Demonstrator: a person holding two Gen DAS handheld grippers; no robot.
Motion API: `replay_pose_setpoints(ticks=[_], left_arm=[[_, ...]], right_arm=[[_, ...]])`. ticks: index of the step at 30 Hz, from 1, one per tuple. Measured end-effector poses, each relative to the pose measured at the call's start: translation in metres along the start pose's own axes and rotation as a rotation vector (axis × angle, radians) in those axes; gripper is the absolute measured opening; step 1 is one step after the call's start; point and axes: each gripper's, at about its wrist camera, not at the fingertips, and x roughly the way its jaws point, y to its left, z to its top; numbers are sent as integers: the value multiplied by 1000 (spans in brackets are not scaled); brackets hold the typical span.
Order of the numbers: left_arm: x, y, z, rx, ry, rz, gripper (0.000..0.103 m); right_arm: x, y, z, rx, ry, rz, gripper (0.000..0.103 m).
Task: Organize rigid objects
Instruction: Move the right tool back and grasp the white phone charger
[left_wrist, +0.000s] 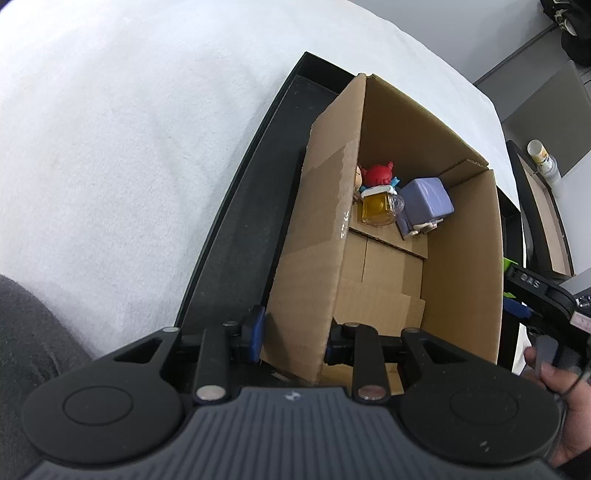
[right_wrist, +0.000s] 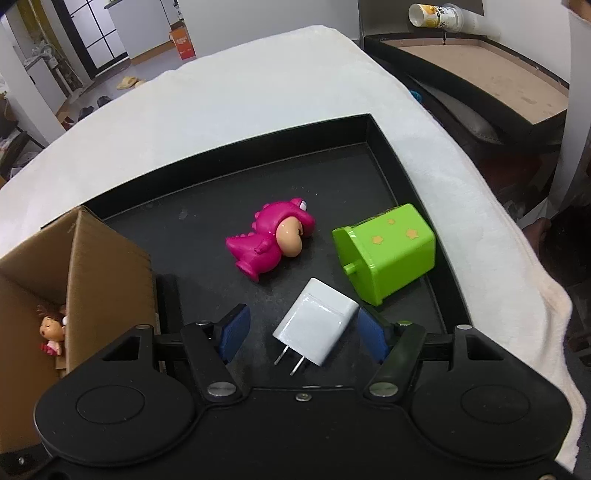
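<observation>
My left gripper (left_wrist: 295, 334) is shut on the near wall of the cardboard box (left_wrist: 325, 229), one finger outside and one inside. In the box lie a red-haired figurine (left_wrist: 376, 175), a small yellow mug (left_wrist: 378, 208) and a purple block toy (left_wrist: 426, 203). My right gripper (right_wrist: 304, 332) is open, its blue pads either side of a white plug charger (right_wrist: 316, 326) lying on the black tray (right_wrist: 332, 173). A pink dinosaur toy (right_wrist: 273, 236) and a green toy bin (right_wrist: 388, 251) lie on their sides further in. The box (right_wrist: 107, 266) stands at the tray's left.
The tray sits on a white cloth-covered surface (left_wrist: 129, 147). A small doll (right_wrist: 51, 330) shows inside the box. A second framed board (right_wrist: 480, 77) with a cup (right_wrist: 436, 16) lies at the far right. The other hand-held gripper (left_wrist: 546, 295) shows at the right edge.
</observation>
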Motion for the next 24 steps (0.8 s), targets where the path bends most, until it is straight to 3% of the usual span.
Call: replay_pose_setpoints(ticks=[4,10,13,15,24], left_arm=[[1,-1,0,4,4,2,29],[2,-2,-2,5,-1,7,29],[3,-2,-3,8,0,12,29],[3,-3,-4,15,-3,16,29],[4,-5,-5,19,-9,28,29]], right_arm=[[9,3,-2,-6,8,-35,70],[20,2,-7,-42,38,-93,69],[18,0,-9,-41,46,-107,60],[14,0,-11,-54,43,-107,42],[-12,-5,-13,-69,10,-51,38]])
